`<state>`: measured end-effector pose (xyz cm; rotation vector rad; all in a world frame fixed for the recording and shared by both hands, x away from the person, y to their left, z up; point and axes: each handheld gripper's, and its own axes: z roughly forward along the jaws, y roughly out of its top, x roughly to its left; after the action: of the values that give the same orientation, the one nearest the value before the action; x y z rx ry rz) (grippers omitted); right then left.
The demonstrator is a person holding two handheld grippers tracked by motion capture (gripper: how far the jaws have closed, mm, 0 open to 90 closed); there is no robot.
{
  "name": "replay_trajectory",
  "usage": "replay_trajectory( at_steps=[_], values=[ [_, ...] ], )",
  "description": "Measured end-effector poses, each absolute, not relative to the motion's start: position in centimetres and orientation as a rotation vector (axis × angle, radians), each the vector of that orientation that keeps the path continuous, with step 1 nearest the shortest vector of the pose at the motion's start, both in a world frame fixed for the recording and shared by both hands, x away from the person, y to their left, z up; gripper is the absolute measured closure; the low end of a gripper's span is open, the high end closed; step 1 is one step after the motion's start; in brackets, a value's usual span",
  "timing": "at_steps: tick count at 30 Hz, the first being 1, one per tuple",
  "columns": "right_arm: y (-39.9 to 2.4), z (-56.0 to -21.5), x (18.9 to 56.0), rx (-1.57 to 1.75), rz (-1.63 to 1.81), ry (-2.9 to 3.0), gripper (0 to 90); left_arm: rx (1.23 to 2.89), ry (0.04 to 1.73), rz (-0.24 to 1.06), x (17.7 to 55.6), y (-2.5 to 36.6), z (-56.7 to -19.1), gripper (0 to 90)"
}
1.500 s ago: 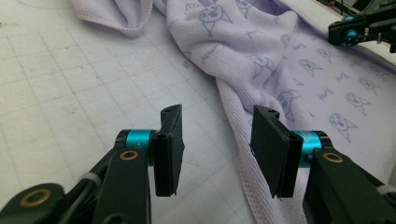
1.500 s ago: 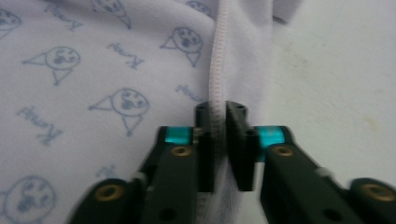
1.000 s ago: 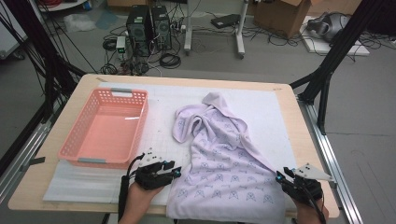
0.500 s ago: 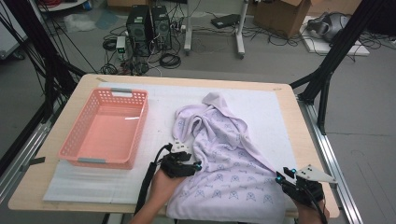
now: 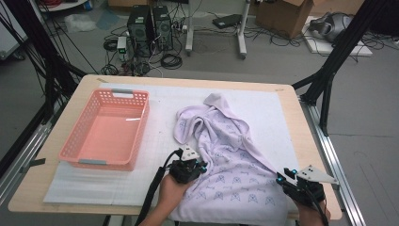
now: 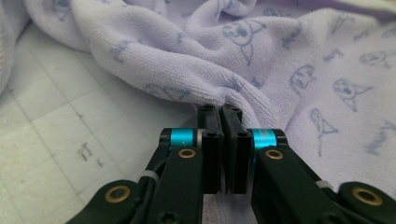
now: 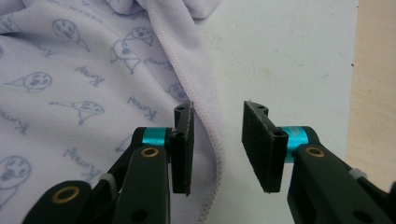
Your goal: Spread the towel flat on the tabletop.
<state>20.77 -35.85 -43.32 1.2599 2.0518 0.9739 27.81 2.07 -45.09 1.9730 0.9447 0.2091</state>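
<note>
While my left claw (image 6: 223, 112) has just been closing, its jaws now stand pressed flat together, and a fold of the lavender towel (image 5: 235, 160) sits pinched at their tips, seen plainly in the left gripper view. From the high view, that left claw (image 5: 196, 162) sits at the towel's left edge, near side of the tabletop (image 5: 291, 94), with my hand (image 5: 171, 190) behind it.

Right claw (image 7: 217, 144): jaws part-way open, a clear gap between the pads. The towel's stitched hem (image 7: 212, 140) runs through that gap, lying close against the left pad; the right pad stands apart from it, over the white mat (image 7: 289, 56). No squeeze on the cloth here. In the high view the right claw (image 5: 284, 178) sits at the towel's near right corner.

Towel position: spread over the right half of the white mat, printed with small blue figures, flat at the near end and bunched into folds toward the far end, where a hood-like peak points away from me. Near edge hangs at the tabletop's near rim.

Pink basket (image 5: 106, 129): on the mat's left half, well apart from the towel.
</note>
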Motion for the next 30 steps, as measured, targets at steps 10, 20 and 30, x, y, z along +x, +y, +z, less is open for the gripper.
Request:
replay_trajectory(
  at_steps=[10,20,30],
  values=[
    [-35.7,-43.5,20.9,1.279,0.994,2.051,63.7,1.888,1.037,0.257,26.7,7.7,-44.7,87.8],
    [-33.5,-44.2,21.4,1.225,1.062,2.154,59.4,1.857,1.056,0.354,23.5,11.8,-43.9,88.1],
    [-32.1,-44.8,22.3,1.202,1.024,2.250,82.9,1.847,1.045,0.319,23.1,12.2,-44.3,77.5]
  ],
)
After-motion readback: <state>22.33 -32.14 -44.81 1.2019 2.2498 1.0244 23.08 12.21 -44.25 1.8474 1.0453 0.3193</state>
